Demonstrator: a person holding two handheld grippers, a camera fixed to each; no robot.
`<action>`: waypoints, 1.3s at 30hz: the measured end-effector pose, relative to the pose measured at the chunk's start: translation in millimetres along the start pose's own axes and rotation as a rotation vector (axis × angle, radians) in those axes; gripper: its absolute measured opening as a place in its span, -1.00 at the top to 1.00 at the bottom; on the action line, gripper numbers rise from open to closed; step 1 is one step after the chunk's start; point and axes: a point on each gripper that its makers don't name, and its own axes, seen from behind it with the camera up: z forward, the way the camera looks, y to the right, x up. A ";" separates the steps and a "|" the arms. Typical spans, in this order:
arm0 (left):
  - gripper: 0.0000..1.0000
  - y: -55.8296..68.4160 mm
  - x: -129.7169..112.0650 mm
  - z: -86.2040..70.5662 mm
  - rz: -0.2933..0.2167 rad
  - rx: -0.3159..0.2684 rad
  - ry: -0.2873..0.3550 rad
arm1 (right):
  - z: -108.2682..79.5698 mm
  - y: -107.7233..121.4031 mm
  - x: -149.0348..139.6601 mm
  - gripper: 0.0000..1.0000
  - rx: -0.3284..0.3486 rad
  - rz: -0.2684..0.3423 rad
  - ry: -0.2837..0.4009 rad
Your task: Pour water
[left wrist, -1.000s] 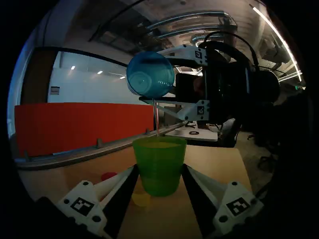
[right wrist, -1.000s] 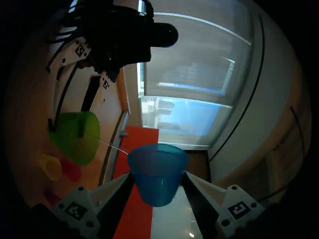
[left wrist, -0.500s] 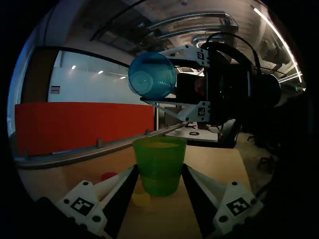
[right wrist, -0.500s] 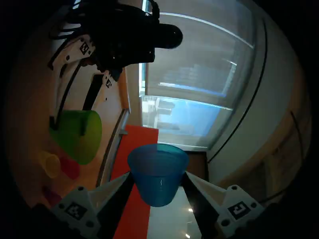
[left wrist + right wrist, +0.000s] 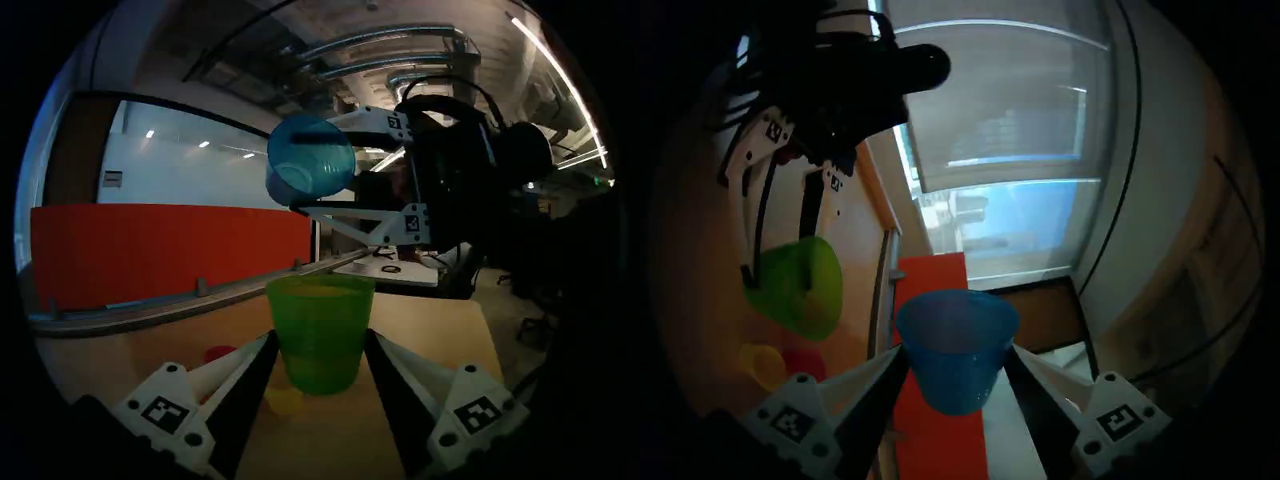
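Blue cup [image 5: 310,160]: tipped back since a second ago, stream gone; held high above green cup [image 5: 320,316].
Right claw [image 5: 956,352]: clamped on blue cup.
Left claw [image 5: 320,342]: clamped on green cup, over desk [image 5: 432,320].
Progress: pour seems done; cups probably still to set down.

Blue cup [image 5: 958,364] clamped between right gripper [image 5: 956,350] fingers, green cup [image 5: 800,292] at left gripped by left gripper [image 5: 778,268], yellow cup [image 5: 760,364] and red cup [image 5: 806,362] just beside it on table [image 5: 696,264], orange panel [image 5: 932,280] behind.
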 end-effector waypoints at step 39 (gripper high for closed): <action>-0.53 -4.1 10.6 -1.2 0.032 0.021 -0.008 | -29.3 -51.6 -36.3 -0.69 0.167 1.195 -0.027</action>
